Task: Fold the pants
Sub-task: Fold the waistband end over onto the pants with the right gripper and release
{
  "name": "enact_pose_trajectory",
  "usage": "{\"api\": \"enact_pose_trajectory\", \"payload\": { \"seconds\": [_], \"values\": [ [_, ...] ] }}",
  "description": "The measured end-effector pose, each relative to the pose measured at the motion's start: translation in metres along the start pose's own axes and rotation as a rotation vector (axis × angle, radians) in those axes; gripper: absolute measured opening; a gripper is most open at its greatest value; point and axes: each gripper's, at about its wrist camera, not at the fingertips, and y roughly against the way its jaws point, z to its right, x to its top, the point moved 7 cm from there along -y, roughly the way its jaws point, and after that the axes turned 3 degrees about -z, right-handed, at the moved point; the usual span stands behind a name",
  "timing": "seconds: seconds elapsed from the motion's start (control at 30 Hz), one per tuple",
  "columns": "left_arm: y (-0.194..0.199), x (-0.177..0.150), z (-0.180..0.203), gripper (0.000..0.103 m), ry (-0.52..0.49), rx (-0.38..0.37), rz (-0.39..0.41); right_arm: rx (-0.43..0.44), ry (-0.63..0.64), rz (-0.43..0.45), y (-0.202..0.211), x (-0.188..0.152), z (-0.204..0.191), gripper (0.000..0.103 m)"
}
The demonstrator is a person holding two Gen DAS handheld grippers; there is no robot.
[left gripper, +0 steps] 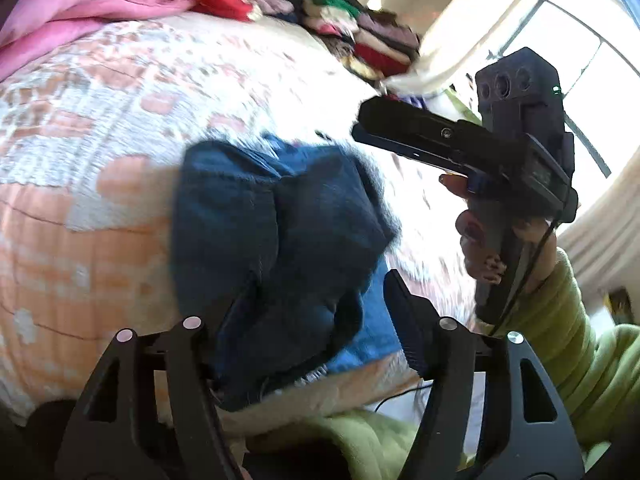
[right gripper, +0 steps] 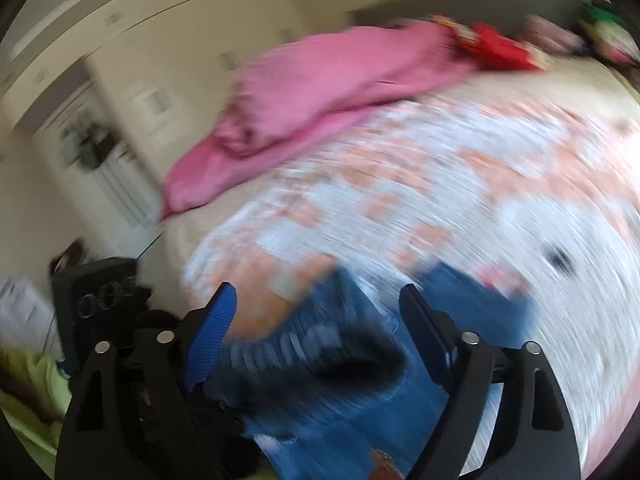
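Blue denim pants (left gripper: 276,232) lie bunched on a bed with a peach and white patterned cover (left gripper: 100,128). My left gripper (left gripper: 320,320) is open, and a dark fold of the pants sits between its fingers. In the left wrist view my right gripper (left gripper: 360,126) hangs above and to the right of the pants. In the blurred right wrist view my right gripper (right gripper: 316,312) is open above the pants (right gripper: 344,360), with nothing between its blue pads (right gripper: 212,332).
A pink blanket (right gripper: 320,92) lies at the far side of the bed. Folded and loose clothes (left gripper: 360,36) are piled along the headboard side. A bright window (left gripper: 560,72) is to the right. A wardrobe wall (right gripper: 140,40) stands beyond the bed.
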Motion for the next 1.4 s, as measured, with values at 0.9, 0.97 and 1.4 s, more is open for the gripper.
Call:
{"api": "enact_pose_trajectory", "payload": {
  "seconds": [0.9,0.97,1.4],
  "values": [
    [-0.034,-0.028,0.022,0.073,-0.139,0.067,-0.110,-0.131,-0.238,-0.022,0.004,-0.072,0.050,0.038],
    [-0.029,-0.027,0.024,0.073,-0.135,0.064,-0.102,-0.155,-0.224,-0.015,0.008,-0.070,0.045,0.045],
    [0.009,-0.008,0.020,0.093,-0.130,0.142,0.002,-0.281,-0.092,0.094,0.060,-0.057,0.018,0.085]
  ]
}}
